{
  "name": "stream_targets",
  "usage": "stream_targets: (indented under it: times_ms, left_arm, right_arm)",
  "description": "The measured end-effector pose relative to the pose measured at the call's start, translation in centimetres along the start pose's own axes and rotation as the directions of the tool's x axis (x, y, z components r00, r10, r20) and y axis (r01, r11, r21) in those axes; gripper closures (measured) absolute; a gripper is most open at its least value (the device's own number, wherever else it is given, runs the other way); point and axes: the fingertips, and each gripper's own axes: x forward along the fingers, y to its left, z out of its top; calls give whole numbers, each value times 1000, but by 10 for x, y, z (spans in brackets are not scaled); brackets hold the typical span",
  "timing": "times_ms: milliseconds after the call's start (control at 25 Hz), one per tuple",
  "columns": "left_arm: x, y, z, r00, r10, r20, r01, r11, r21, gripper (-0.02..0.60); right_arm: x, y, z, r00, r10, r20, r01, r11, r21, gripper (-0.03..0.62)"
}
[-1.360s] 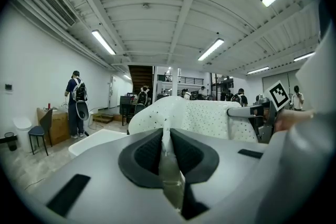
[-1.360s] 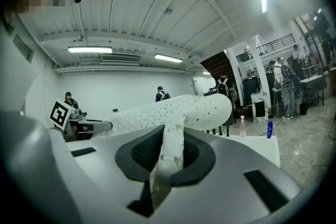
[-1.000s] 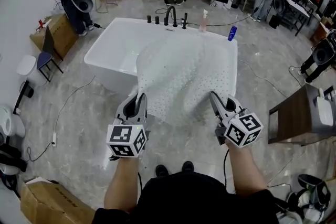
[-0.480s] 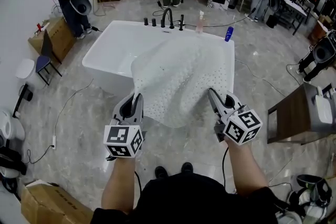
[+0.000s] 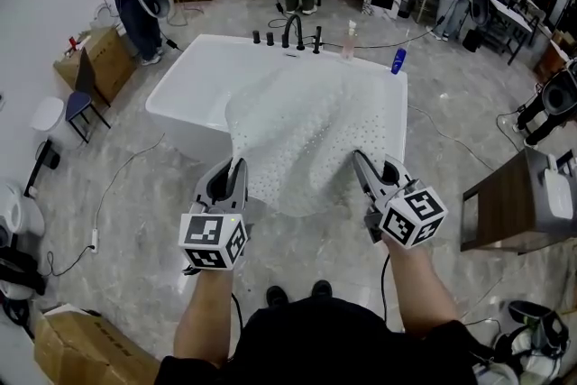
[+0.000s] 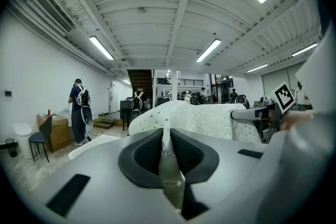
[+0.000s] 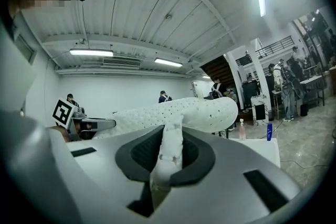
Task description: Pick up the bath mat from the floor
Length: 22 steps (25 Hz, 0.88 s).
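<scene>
- Both forearms reach forward side by side. Each hand holds one claw, and both claws point roughly level, away from the person.
- The left claw (image 5: 236, 165) is clamped on the near left corner of the bath mat (image 5: 306, 126). The left gripper view shows a thin fold of mat edge pinched flat between the pads.
- The right claw (image 5: 359, 160) is clamped on the near right corner. The right gripper view shows a thicker, bunched fold of mat squeezed between its jaws.
- The two claws sit well apart, with the mat's near edge sagging in a curve between them.
- The mat is white and soft, dotted all over with small holes. It is off the floor (image 5: 135, 221), spread out ahead of the claws and humping up beyond the tips.
- A white bathtub (image 5: 176, 84) sits ahead of and below the claws. From the head view the mat covers most of the tub's middle and right side.
- I cannot tell whether the mat touches the tub.
- The part of the basin to the left of the mat shows only plain white wall.
- On the tub's far rim, beyond the claws, are a dark faucet (image 5: 293, 25) and a pink bottle (image 5: 348, 41).
- A blue bottle (image 5: 398, 59) stands at the rim's far right corner, past the right claw.
</scene>
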Motion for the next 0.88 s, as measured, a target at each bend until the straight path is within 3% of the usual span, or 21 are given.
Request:
stream_targets:
  times_ms: [880]
  left_arm:
    - [-3, 9, -12, 999, 16, -28, -17, 1000, -15, 545]
  right_arm:
    - [7, 4, -12, 1000, 16, -17, -16, 999, 29, 553]
